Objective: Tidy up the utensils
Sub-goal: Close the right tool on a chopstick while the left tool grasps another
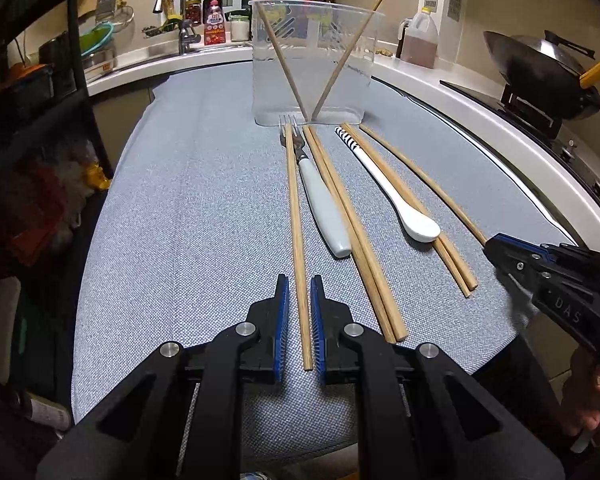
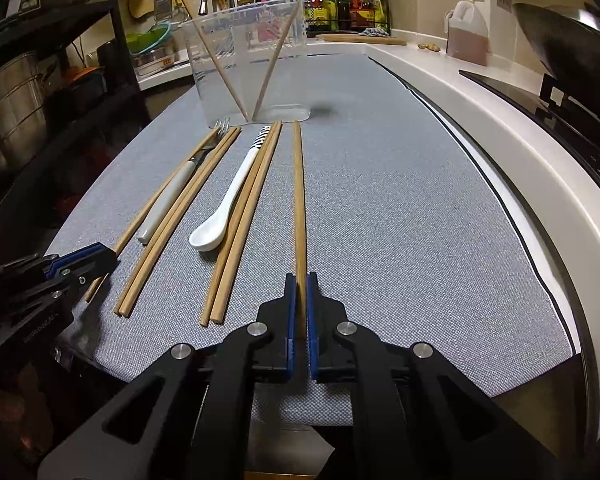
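Left tongs (image 1: pixel 299 300) at near edge of bench (image 1: pixel 180 208), pads nearly together around leftmost chopstick (image 1: pixel 296 216); actual pinch hard to confirm, thin gaps seem to show either side. Right tongs (image 2: pixel 300 296) clamped on rightmost chopstick (image 2: pixel 299 200), near end between pads. Between these, lying lengthwise on bench: fork (image 1: pixel 320 200), chopstick pair (image 1: pixel 352 232), white spoon (image 1: pixel 396 196) touching second chopstick pair (image 1: pixel 448 248). Clear tub (image 1: pixel 312 64) at far end of bench, two chopsticks (image 1: pixel 278 56) crossed inside, leaning on opposite walls.
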Demonstrator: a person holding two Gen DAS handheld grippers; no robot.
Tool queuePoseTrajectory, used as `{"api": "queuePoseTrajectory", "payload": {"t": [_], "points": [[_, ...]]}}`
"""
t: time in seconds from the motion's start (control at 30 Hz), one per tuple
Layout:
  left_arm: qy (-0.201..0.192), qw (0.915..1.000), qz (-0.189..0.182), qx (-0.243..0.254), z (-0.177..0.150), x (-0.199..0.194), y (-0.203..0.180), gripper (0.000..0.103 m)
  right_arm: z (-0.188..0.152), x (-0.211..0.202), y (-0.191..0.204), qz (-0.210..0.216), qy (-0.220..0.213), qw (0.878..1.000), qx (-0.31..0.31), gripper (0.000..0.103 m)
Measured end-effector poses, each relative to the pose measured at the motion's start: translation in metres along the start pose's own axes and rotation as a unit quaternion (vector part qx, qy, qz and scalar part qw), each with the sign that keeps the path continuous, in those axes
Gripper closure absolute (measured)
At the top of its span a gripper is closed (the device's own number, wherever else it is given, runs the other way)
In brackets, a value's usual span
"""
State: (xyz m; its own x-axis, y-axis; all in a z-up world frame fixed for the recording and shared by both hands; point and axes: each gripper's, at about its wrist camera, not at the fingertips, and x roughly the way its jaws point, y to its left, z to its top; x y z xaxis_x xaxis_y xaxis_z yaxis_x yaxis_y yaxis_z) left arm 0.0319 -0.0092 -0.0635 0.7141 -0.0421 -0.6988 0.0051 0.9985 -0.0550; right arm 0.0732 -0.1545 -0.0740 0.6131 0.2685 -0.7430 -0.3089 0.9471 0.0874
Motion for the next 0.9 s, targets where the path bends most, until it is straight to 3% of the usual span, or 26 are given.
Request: {"api": "queuePoseTrajectory", "payload": {"t": [0.07, 0.33, 0.9], "points": [[-0.001, 1.0, 0.005, -0.002, 0.0, 0.0, 0.002, 0.097, 0.0, 0.0, 0.0, 0.0, 0.0, 1.0, 0.002, 0.097], [-0.01, 0.9993, 0.029, -0.024, -0.001, -0.006, 0.015, 0.097, -0.001, -0.002, -0.009, -0.027, -0.005, 1.0, 0.015, 0.098], [-0.016, 0.9989, 0.041, -0.018, 0.005, 0.008, 0.004, 0.096, -0.002, 0.0, -0.009, -0.022, -0.014, 1.0, 0.015, 0.096]]}}
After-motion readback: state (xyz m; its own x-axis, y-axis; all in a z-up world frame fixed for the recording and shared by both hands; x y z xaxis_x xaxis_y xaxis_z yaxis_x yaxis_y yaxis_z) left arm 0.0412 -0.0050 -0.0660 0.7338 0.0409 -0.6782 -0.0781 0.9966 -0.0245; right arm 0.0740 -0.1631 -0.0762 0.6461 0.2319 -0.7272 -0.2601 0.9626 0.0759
